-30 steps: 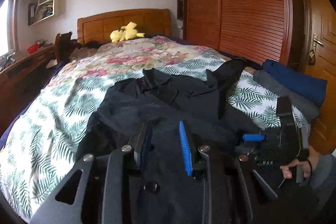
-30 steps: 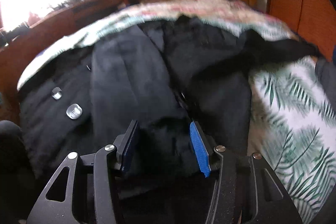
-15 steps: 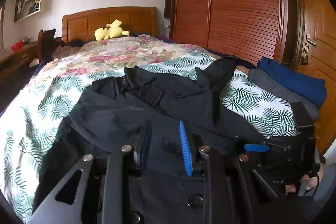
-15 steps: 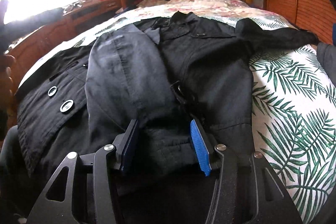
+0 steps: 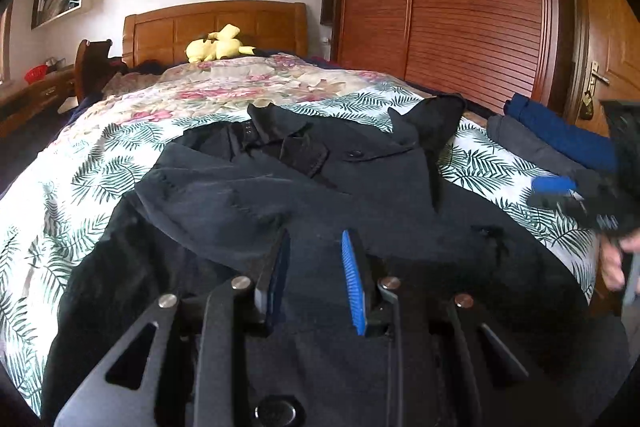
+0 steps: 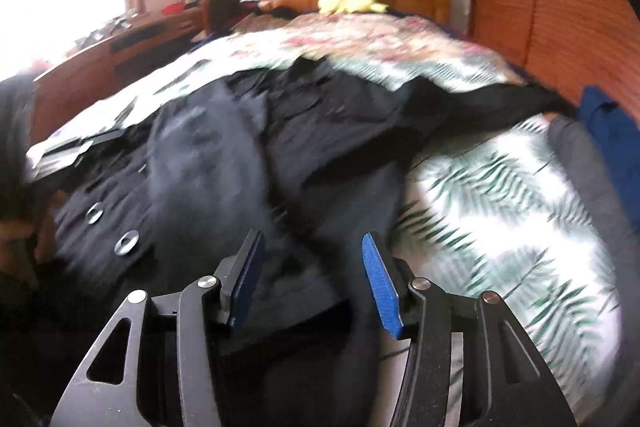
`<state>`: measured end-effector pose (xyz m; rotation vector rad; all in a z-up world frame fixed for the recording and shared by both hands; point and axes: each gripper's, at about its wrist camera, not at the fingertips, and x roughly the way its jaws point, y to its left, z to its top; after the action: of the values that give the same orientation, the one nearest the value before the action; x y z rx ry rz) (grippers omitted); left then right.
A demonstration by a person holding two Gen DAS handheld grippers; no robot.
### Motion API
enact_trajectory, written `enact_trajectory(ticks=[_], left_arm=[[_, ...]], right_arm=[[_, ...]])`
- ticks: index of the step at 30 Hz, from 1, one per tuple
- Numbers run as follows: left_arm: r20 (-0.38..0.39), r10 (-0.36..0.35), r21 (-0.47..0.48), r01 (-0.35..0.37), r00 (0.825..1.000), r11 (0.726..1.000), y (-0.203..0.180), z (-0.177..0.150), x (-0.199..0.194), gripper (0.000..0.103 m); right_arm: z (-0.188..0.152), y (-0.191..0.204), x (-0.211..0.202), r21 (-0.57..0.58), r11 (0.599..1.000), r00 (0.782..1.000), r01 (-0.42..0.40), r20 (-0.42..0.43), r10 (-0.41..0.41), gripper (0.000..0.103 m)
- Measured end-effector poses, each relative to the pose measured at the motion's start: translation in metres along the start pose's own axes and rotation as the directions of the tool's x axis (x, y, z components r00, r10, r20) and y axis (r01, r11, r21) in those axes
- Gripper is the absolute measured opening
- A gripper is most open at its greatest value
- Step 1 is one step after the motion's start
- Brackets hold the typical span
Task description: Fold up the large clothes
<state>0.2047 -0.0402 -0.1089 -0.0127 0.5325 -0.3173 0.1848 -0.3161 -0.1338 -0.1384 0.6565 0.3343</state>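
Observation:
A large black coat lies spread on the bed, collar toward the headboard, with one sleeve folded across its front. It also shows in the right wrist view, with round buttons at its left. My left gripper is open over the coat's lower part with nothing between its jaws. My right gripper is open above the coat's hem near the bed's foot, and also shows at the right edge of the left wrist view.
The bed has a palm-leaf sheet and a floral quilt. Folded grey and blue clothes lie at the bed's right edge. A yellow plush toy sits by the headboard. A wooden wardrobe stands on the right, a desk on the left.
The left gripper's view has risen and drawn back a little from the coat. The right gripper has swung right and away from the coat, its jaws wider apart; its view is blurred by motion.

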Motion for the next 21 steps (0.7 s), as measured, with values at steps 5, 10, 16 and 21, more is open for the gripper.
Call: enact_trajectory(ticks=[5, 10, 16, 21], left_arm=[[0.003, -0.017, -0.011, 0.017, 1.000, 1.000, 0.005, 0.000, -0.001, 0.025], [-0.006, -0.013, 0.000, 0.013, 1.000, 1.000, 0.006, -0.001, 0.002, 0.025], [-0.007, -0.018, -0.004, 0.018, 1.000, 1.000, 0.009, 0.000, 0.003, 0.025], [-0.010, -0.026, -0.012, 0.026, 1.000, 1.000, 0.012, 0.000, 0.004, 0.025]], right_arm=[[0.032, -0.042, 0.019, 0.035, 0.997, 0.997, 0.073, 0.022, -0.074, 0.064], [0.060, -0.095, 0.065, 0.126, 0.984, 0.992, 0.129, -0.024, -0.127, 0.065], [0.083, -0.157, 0.112, 0.277, 0.947, 0.986, 0.163, -0.061, -0.152, 0.065], [0.095, -0.189, 0.143, 0.351, 0.917, 0.981, 0.190, -0.103, -0.164, 0.065]])
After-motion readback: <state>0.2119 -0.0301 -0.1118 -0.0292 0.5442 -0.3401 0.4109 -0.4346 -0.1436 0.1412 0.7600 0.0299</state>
